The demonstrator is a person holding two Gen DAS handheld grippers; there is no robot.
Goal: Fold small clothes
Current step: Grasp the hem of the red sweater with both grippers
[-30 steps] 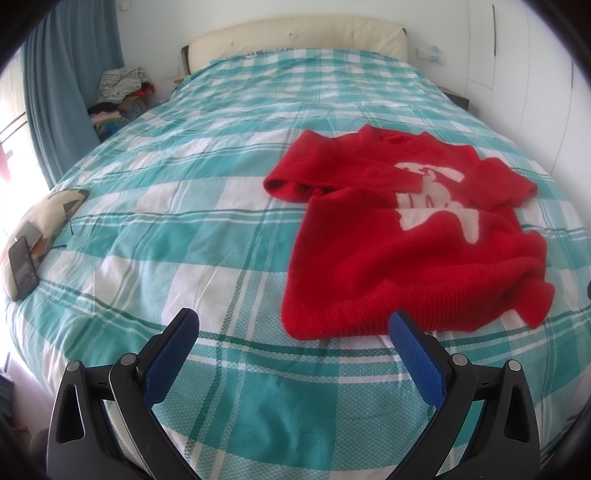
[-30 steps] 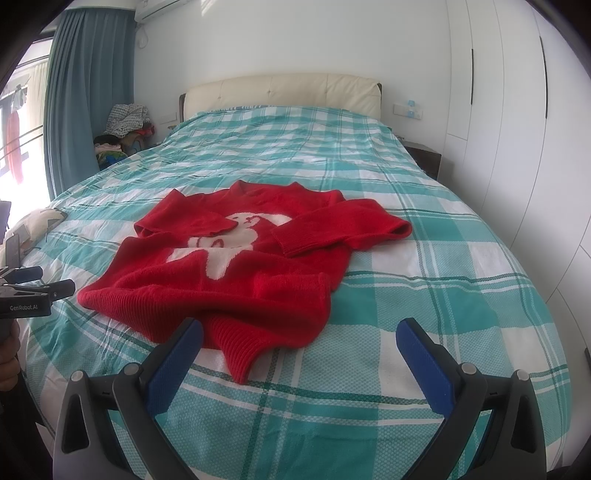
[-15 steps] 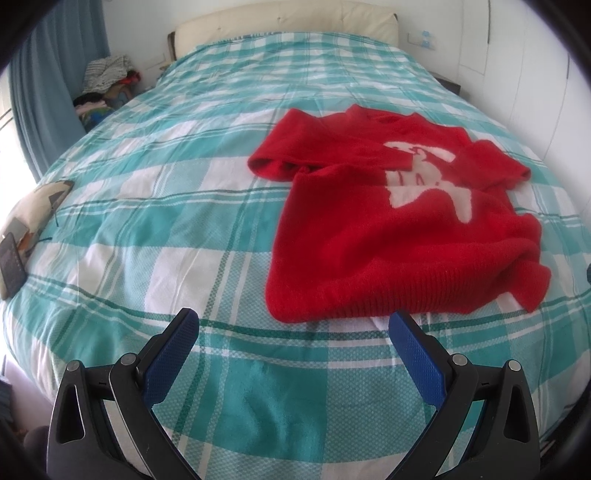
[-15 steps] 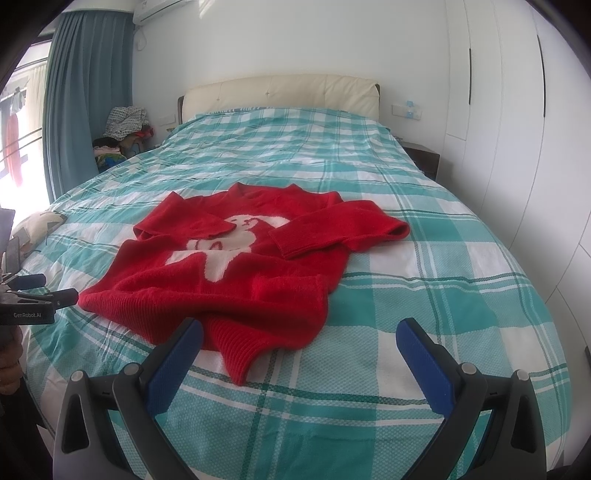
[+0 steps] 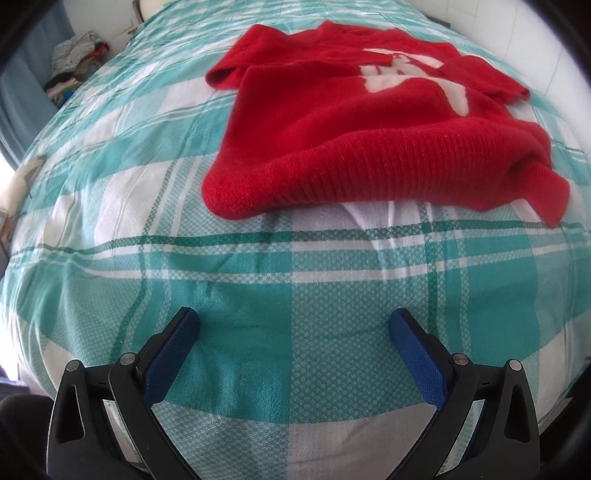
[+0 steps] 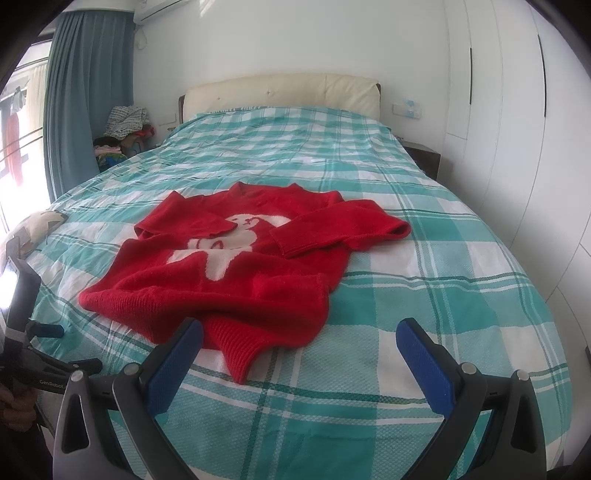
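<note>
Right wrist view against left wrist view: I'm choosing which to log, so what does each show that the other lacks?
Only the right wrist view shows the headboard, the wardrobe doors, the air conditioner and the whole rabbit motif. It also catches the left tongs' handle at its left edge.

Only the left wrist view shows the sweater's ribbed hem close up.

Both show the red sweater flat on the plaid bedspread, the clothes pile, and open tongs: right tongs, left tongs.

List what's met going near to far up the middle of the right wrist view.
right gripper with open fingers → red sweater lying unfolded → bare stretch of plaid bedspread → cream headboard → white wall.
</note>
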